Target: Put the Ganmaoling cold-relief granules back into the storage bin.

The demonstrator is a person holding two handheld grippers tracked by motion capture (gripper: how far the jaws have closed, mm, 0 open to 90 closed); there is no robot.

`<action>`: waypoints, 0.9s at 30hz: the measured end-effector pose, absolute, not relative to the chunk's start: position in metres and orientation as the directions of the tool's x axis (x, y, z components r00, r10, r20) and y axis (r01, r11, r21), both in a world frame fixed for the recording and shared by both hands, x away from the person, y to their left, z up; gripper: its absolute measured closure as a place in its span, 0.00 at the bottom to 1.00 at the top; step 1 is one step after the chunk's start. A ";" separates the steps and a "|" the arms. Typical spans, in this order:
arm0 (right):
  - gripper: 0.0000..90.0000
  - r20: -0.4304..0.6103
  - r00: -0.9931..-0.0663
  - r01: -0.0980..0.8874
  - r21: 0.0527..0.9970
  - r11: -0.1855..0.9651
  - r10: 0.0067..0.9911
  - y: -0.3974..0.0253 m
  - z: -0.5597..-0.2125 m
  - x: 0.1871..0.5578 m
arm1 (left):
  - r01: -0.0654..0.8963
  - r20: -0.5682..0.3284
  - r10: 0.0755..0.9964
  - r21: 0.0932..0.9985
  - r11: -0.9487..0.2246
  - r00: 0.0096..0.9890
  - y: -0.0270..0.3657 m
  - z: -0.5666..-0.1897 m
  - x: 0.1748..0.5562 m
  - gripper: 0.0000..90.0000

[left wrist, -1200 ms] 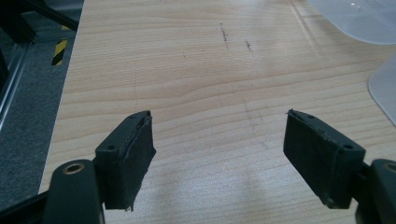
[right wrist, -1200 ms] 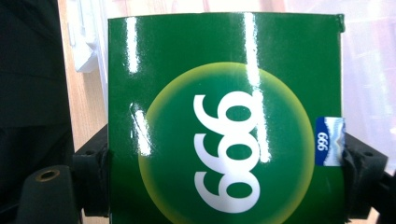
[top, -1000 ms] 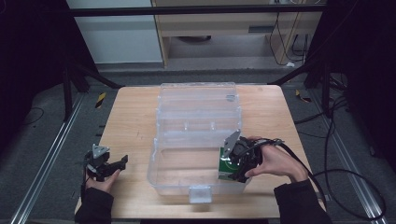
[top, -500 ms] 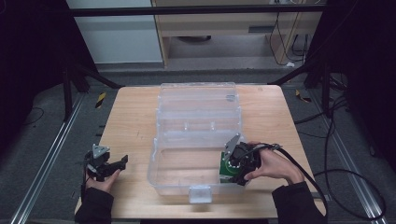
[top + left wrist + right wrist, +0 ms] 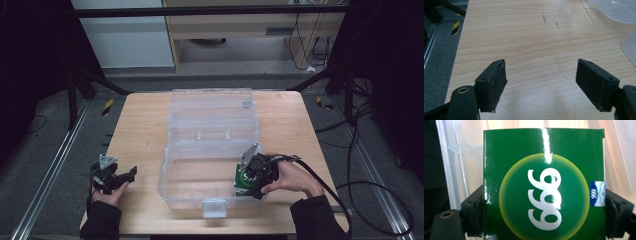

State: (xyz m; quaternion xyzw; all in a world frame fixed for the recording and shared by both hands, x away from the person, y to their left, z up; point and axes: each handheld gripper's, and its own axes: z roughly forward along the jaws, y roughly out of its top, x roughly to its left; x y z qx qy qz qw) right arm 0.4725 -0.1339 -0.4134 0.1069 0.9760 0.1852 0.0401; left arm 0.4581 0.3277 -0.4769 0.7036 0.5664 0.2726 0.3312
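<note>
A clear plastic storage box (image 5: pixel 200 192) stands open mid-table, its lid (image 5: pixel 212 107) laid back toward the far side. My right gripper (image 5: pixel 248 180) is shut on a green box printed with a white "999" (image 5: pixel 544 187), holding it at the near right corner inside the clear box; the same green box (image 5: pixel 243 181) shows in the high view. In the right gripper view the two jaws press the green box's left and right sides. My left gripper (image 5: pixel 122 177) rests open near the table's front left, its pads (image 5: pixel 495 85) wide apart over bare wood.
The wooden table (image 5: pixel 140 130) has bare surface to the left of the clear box. A cable (image 5: pixel 325 185) trails from my right gripper off the right edge. Metal rails (image 5: pixel 45 185) and dark frame legs flank the table.
My right gripper has carried the green box slightly left and down, deeper into the clear box's near right corner. My left gripper has stayed still.
</note>
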 end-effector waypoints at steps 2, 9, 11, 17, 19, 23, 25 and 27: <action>0.15 -0.036 -0.973 0.198 0.366 0.909 0.227 -0.134 -0.414 0.473 | 0.617 0.008 0.978 0.774 -0.139 0.210 0.328 -0.477 0.458 0.26; 0.15 -0.031 -0.970 0.208 0.412 0.887 0.242 -0.140 -0.403 0.472 | 0.617 0.009 0.977 0.774 -0.140 0.211 0.327 -0.477 0.458 0.26; 0.15 -0.036 -0.966 0.216 0.430 0.877 0.256 -0.144 -0.398 0.471 | 0.618 0.010 0.977 0.774 -0.141 0.211 0.327 -0.477 0.458 0.26; 0.11 -0.074 -0.951 0.221 0.517 0.827 0.300 -0.157 -0.381 0.462 | 0.617 0.010 0.978 0.774 -0.141 0.210 0.327 -0.477 0.458 0.26; 0.09 -0.112 -0.933 0.228 0.551 0.803 0.342 -0.165 -0.374 0.458 | 0.616 0.010 0.978 0.775 -0.140 0.210 0.327 -0.477 0.458 0.26; 0.05 -0.125 -0.883 0.277 0.641 0.716 0.453 -0.185 -0.365 0.452 | 0.616 0.011 0.978 0.775 -0.140 0.209 0.327 -0.477 0.457 0.26; 0.04 -0.128 -0.839 0.307 0.690 0.656 0.528 -0.198 -0.364 0.449 | 0.616 0.011 0.978 0.775 -0.140 0.209 0.327 -0.477 0.457 0.26; 0.04 -0.125 -0.785 0.336 0.738 0.586 0.607 -0.212 -0.365 0.446 | 0.616 0.011 0.978 0.775 -0.141 0.209 0.327 -0.477 0.457 0.26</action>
